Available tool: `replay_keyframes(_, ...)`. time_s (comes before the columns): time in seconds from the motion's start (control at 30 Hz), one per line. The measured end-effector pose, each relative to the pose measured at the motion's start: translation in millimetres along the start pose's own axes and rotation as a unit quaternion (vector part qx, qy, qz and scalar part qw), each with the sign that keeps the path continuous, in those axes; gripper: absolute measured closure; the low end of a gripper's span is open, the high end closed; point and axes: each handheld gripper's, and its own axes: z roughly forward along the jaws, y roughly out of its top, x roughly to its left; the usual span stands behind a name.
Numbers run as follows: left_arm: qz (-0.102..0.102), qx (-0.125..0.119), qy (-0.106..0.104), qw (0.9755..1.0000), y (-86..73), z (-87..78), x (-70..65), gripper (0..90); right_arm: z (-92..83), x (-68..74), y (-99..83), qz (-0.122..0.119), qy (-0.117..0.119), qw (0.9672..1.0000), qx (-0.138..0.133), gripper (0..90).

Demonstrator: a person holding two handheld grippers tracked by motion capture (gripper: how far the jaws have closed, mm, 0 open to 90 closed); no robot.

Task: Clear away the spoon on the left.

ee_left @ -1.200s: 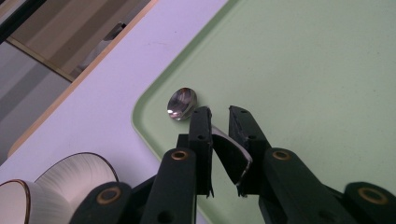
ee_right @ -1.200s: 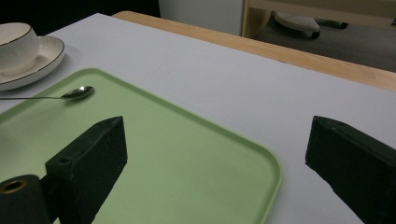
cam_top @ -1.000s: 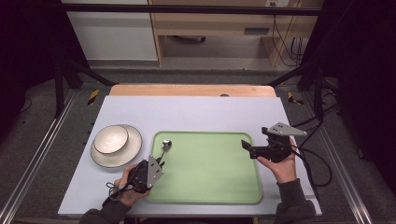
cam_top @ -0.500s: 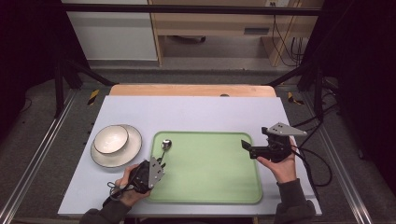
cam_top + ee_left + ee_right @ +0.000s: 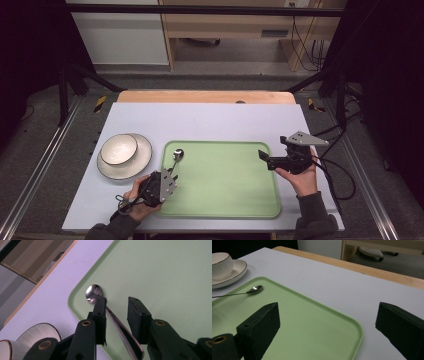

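Note:
A metal spoon (image 5: pixel 178 154) lies at the near-left corner of the green tray (image 5: pixel 225 200), its bowl pointing away from me. My left gripper (image 5: pixel 171 173) sits low over the spoon's handle. In the left gripper view the handle (image 5: pixel 117 322) runs between the two jaws; they have just been opening. The left pad is against it and the right one stands clear, so the left gripper (image 5: pixel 117 302) is open. My right gripper (image 5: pixel 265 159) hovers over the tray's right edge. Its jaws are wide open and hold nothing (image 5: pixel 327 307). The spoon (image 5: pixel 254 290) also shows far left in the right gripper view.
A white bowl (image 5: pixel 119 148) sits on a white plate (image 5: pixel 131 167) left of the tray on the pale table (image 5: pixel 210 120). The table's wooden far edge (image 5: pixel 200 96) runs behind. Black frame posts stand at both sides.
The left gripper's jaws look slightly wider apart around the spoon handle. Both hands, the spoon and the tray stay where they were.

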Motion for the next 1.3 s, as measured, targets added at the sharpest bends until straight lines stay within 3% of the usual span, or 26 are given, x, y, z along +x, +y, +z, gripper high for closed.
replay_keyframes(0.2, -0.001, -0.002, -0.006, 1.0, -0.5, 0.7, 0.4, 66.3, -0.1, 0.1, 0.1, -0.001, 0.0, 1.0, 0.0, 5.8)
replay_keyframes(0.4, -0.013, 0.001, -0.01, 0.9999, -0.3, 2.4, 0.8, 52.4, -0.4, 0.1, 0.2, 0.0, 0.0, 1.0, 0.0, 5.7)
replay_keyframes(0.5, -0.026, 0.003, -0.015, 0.9996, -0.4, 2.9, 2.5, 44.3, -0.7, -0.2, 0.3, 0.0, 0.0, 1.0, 0.0, 5.7)
replay_keyframes(0.77, -0.062, 0.001, -0.04, 0.9973, -0.9, 2.7, 8.4, 36.4, -0.1, -0.1, 0.0, 0.0, 0.0, 1.0, 0.001, 5.6)
replay_keyframes(0.9, -0.091, -0.01, -0.053, 0.9944, -2.0, 0.1, 14.5, 33.6, -0.6, -0.6, 0.1, 0.0, 0.0, 1.0, 0.001, 5.5)
replay_keyframes(1.13, -0.159, -0.039, -0.062, 0.9846, -6.9, -8.0, 31.0, 31.3, -3.1, -1.7, 0.9, 0.003, -0.003, 1.0, -0.003, 5.4)
replay_keyframes(1.23, -0.175, -0.046, -0.059, 0.9817, -9.2, -12.3, 38.2, 29.5, -4.1, -2.4, 0.9, 0.003, -0.004, 1.0, -0.003, 5.3)
replay_keyframes(1.3, -0.195, -0.055, -0.057, 0.9776, -10.7, -14.9, 42.5, 25.8, -4.8, -3.0, 0.9, 0.004, -0.006, 1.0, -0.003, 5.2)
